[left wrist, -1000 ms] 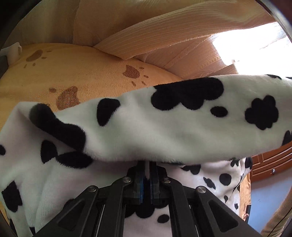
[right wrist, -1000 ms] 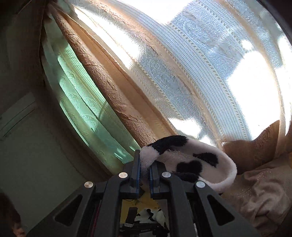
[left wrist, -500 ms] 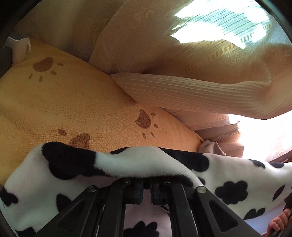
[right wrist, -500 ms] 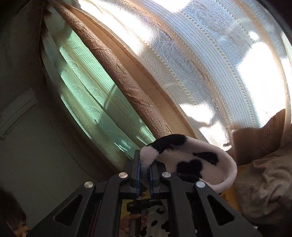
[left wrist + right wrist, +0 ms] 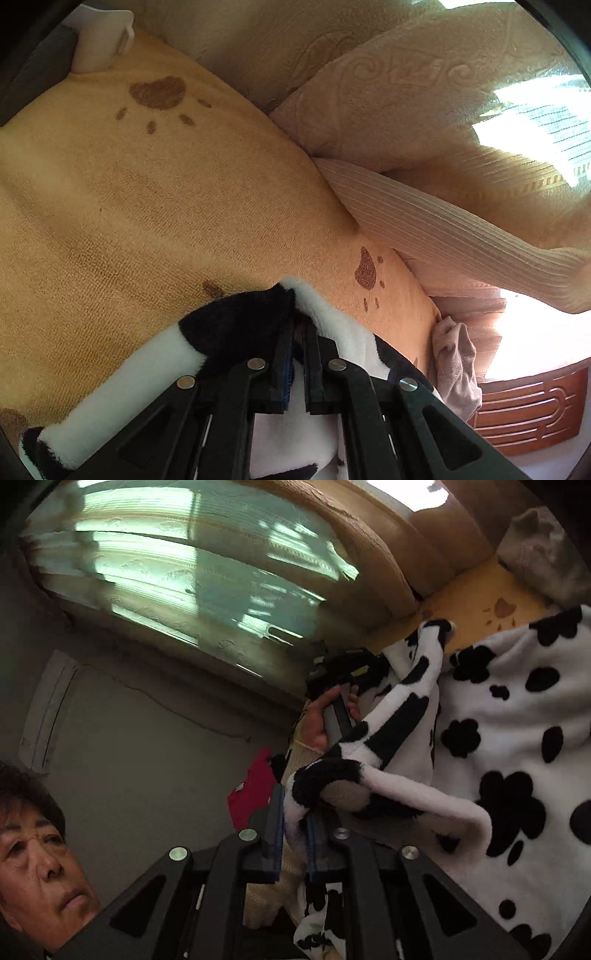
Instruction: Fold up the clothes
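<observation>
Since a second ago the right tongs point(image 5: 295, 823) have swung down from the curtains to the bed, and their jaws are opening around the hem of the fluffy white fleece garment with black cow spots point(image 5: 509, 738). The left tongs point(image 5: 297, 332) stay clenched on another edge, low in the frame. The fold looks nearly laid. The orange paw-print bed cover point(image 5: 147, 206) lies bare ahead; beige pillows point(image 5: 406, 110) crowd the upper right.
</observation>
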`<move>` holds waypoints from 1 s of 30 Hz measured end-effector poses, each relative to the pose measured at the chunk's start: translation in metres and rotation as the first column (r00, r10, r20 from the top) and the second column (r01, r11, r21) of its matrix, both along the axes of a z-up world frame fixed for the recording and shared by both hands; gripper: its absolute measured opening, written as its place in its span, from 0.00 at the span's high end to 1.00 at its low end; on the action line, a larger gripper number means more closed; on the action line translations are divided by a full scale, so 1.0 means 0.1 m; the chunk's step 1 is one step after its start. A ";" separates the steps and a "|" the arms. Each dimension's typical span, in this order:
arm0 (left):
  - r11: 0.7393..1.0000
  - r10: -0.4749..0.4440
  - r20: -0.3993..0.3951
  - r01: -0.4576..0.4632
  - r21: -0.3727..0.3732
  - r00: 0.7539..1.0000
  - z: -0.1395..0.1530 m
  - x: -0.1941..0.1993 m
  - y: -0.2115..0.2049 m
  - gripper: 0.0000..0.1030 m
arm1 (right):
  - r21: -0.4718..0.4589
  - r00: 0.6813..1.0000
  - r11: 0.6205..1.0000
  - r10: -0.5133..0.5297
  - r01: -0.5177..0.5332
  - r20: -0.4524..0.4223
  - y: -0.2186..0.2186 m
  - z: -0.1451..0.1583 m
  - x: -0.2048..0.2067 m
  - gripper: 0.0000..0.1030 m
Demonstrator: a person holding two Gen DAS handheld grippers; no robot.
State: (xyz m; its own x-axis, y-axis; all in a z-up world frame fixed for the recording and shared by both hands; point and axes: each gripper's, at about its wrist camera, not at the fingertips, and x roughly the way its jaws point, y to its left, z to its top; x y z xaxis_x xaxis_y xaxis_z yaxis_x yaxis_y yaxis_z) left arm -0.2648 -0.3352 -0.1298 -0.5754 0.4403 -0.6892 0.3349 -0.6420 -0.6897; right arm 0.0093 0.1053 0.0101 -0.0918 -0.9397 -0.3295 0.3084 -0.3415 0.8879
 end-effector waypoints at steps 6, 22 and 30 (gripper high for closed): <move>0.998 -0.064 -0.008 0.064 -0.014 0.998 0.15 0.23 0.15 0.96 | 0.475 0.966 0.843 -0.182 0.251 -0.186 0.38 -0.31 0.13 0.28; 0.969 -0.246 -0.137 0.247 -0.007 0.960 0.52 1.35 0.79 0.96 | 0.781 0.642 0.576 0.509 0.242 -0.574 -0.68 -0.34 0.89 0.42; 0.939 -0.345 -0.153 0.341 -0.052 0.926 0.45 1.65 1.10 0.96 | 0.822 0.747 0.528 0.454 0.214 -0.486 -0.44 -0.60 0.57 0.50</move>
